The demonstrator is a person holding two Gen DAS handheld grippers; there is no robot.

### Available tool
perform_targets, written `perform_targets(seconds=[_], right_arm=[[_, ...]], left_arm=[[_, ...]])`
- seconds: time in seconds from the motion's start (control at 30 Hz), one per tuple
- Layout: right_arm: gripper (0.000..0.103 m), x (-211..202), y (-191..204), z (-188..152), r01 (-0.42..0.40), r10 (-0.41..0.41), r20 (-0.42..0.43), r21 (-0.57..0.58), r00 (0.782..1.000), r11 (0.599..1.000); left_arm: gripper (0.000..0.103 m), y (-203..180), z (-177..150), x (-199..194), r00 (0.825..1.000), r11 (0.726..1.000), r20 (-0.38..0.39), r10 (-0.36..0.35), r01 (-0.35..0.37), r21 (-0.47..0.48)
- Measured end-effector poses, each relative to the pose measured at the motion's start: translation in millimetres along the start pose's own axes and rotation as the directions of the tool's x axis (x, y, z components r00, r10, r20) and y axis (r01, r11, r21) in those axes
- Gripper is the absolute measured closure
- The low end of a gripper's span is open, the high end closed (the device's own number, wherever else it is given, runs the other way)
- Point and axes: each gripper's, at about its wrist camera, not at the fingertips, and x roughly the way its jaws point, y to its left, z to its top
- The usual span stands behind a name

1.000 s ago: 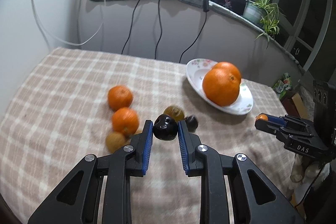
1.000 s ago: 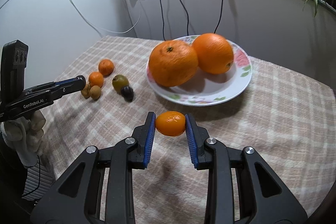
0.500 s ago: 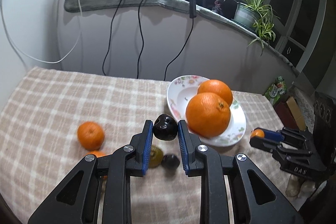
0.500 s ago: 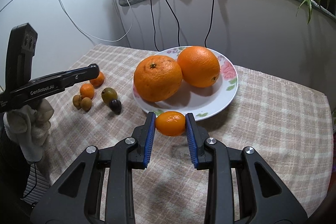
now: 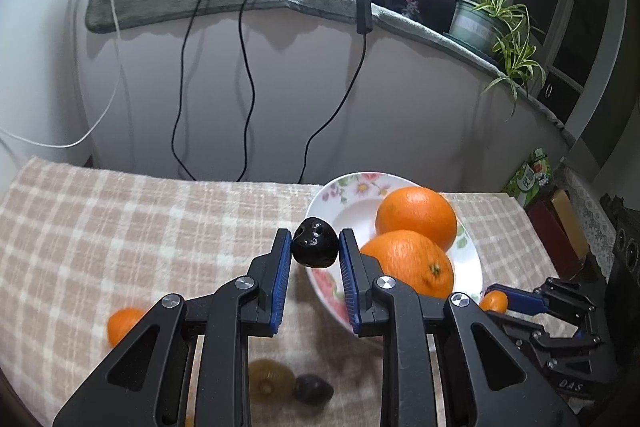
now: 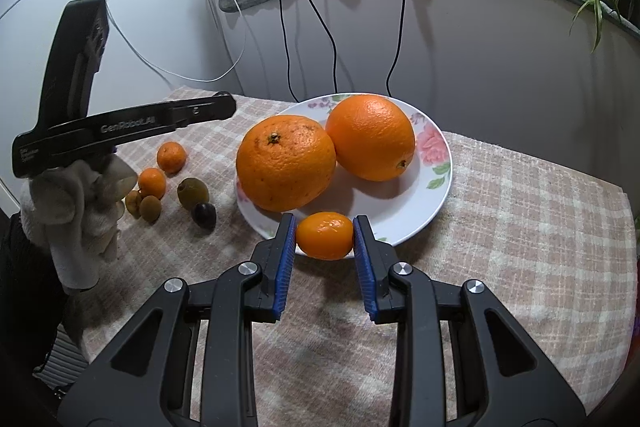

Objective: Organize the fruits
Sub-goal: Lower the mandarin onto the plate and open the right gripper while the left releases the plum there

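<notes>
Dark plum [image 5: 314, 243] clamped in left hand-held gripper [image 5: 314, 247], over plate [image 5: 472, 259] rim.

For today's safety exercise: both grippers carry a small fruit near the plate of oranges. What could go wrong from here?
1. The floral plate already holds two large oranges; a dropped fruit might roll off the rim.
2. The left gripper with its dark plum and the right gripper with its kumquat both close on the plate, and could collide.
</notes>
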Motion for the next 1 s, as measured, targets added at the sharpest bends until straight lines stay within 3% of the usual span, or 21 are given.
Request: perform_targets(seconds=[0.5, 1.0], right_arm=[[0.073, 15.2, -7.2, 9.3, -0.006, 0.006, -0.013, -0.004, 1.0, 1.0], [0.073, 24.1, -12.4, 14.0, -0.01, 0.01, -0.026, -0.006, 1.0, 1.0]], left_arm=[[0.081, -6.6, 16.3, 32.1, 0.999, 1.0, -0.038, -0.008, 0.009, 0.028], [0.08, -11.2, 21.1, 40.2, 0.999, 0.999, -0.048, -0.012, 0.014, 0.041]])
